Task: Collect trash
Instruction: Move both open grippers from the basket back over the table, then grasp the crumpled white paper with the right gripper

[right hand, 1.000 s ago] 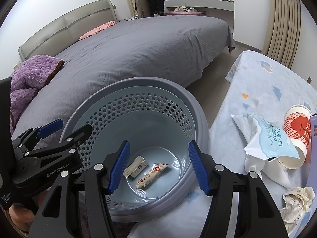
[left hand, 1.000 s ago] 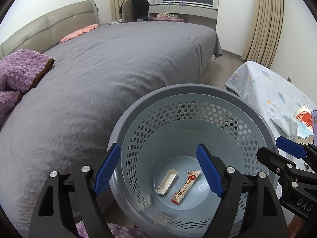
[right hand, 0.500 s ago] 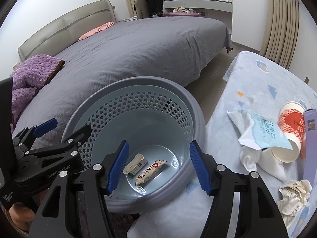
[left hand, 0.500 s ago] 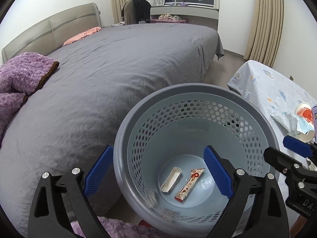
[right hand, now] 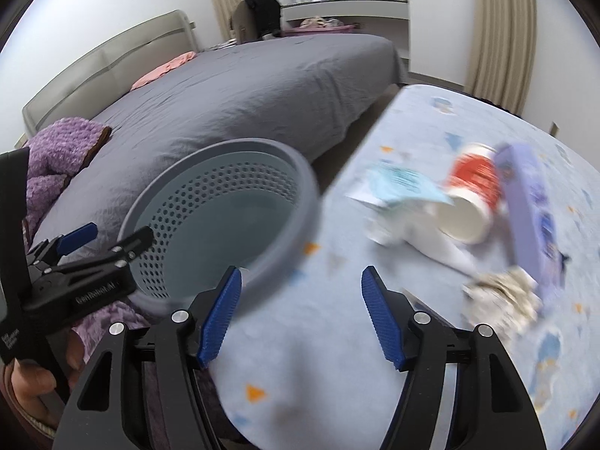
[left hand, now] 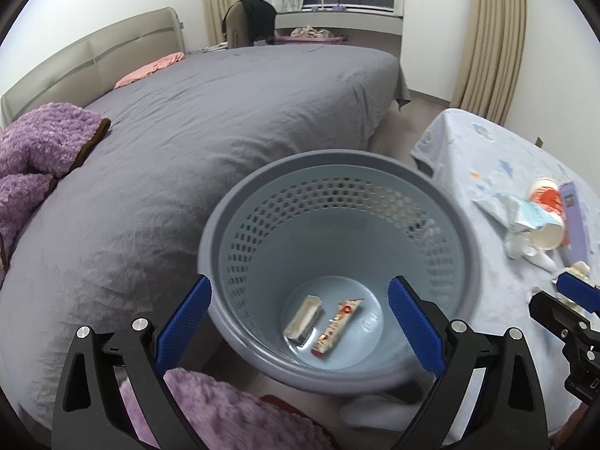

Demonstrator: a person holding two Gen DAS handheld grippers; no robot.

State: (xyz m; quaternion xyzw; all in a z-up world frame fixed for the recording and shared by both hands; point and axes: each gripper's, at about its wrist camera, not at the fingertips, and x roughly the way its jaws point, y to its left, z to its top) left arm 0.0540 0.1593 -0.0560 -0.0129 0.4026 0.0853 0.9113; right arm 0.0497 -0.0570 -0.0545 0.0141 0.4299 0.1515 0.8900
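Observation:
A grey-blue perforated trash basket (left hand: 337, 172) stands between the bed and a low table; it also shows in the right wrist view (right hand: 300, 202). Inside lie a small white carton (left hand: 303, 317) and a red snack wrapper (left hand: 337, 328). My left gripper (left hand: 300, 318) is open and empty above the basket. My right gripper (right hand: 302, 315) is open and empty over the table's near edge. On the table lie a red-and-white paper cup (right hand: 468, 195), a blue-white pouch (right hand: 401, 183), a purple box (right hand: 528, 210) and crumpled paper (right hand: 502, 296).
The table has a light-blue patterned cloth (right hand: 337, 356). A large bed with a grey cover (left hand: 210, 120) fills the left, with a purple blanket (left hand: 33, 157) on it. Purple fleece (left hand: 225, 408) lies below the basket. Curtains (left hand: 487, 37) hang at the back right.
My right gripper has swung right, from over the basket to over the table, and its view is now blurred. My left gripper has pulled back a little from the basket.

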